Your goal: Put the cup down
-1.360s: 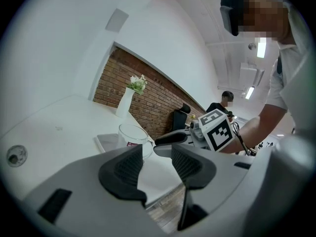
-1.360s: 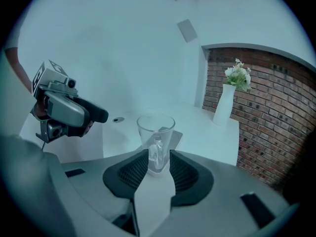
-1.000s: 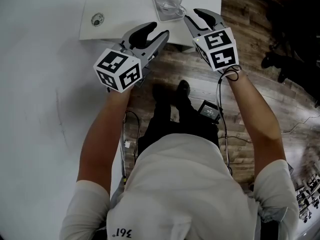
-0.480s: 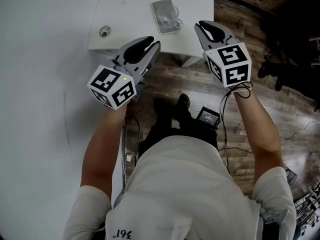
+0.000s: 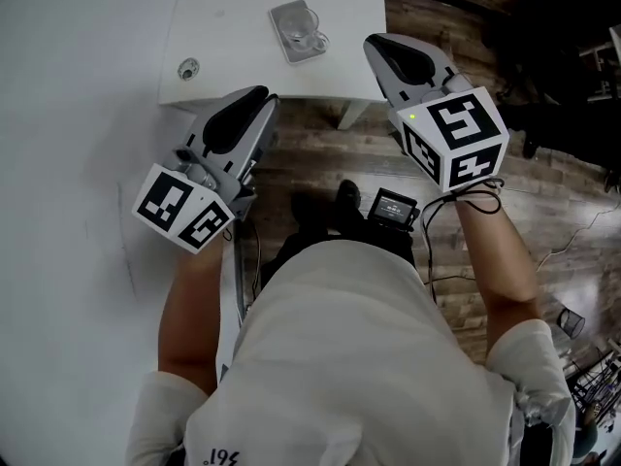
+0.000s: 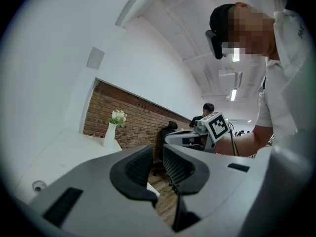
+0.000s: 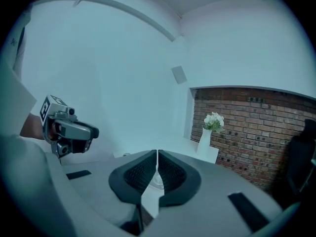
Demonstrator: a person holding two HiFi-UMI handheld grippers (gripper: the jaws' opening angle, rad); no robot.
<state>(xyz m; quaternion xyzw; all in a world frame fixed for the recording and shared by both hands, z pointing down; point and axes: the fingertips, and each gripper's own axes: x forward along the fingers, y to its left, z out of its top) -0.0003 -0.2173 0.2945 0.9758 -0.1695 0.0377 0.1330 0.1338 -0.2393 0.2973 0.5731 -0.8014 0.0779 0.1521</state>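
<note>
The white table (image 5: 233, 27) filled the top of the head view, with wooden floor (image 5: 320, 153) below its near edge. The cup had been put down and stood free on that table, near the middle of its far part, and neither gripper touched it.

The left gripper (image 5: 260, 100) hung off the table's near edge, over the floor and well apart from the cup. Its jaws had just been closing and stood almost together. Only a narrow slit was left between the ribbed pads (image 6: 140, 164), and nothing was in it.

The right gripper (image 5: 376, 45) hovered beside the table's right-hand corner, nearer the cup than the left one but clear of it. Its jaws had just been closing too. They met but for a hairline gap and held nothing.

A grey rectangular tray (image 5: 281, 13) with rounded corners lay on the table, turned askew to the edges.

The cup (image 5: 299, 29) stood upright on that tray. It was clear glass, so the grey showed through its wall. It was round and low, with a small looped handle on the side facing the table's right-hand corner. Whether it held any liquid could not be told.

A small round disc (image 5: 187, 67) sat near the table's near left corner, well apart from the tray.
</note>
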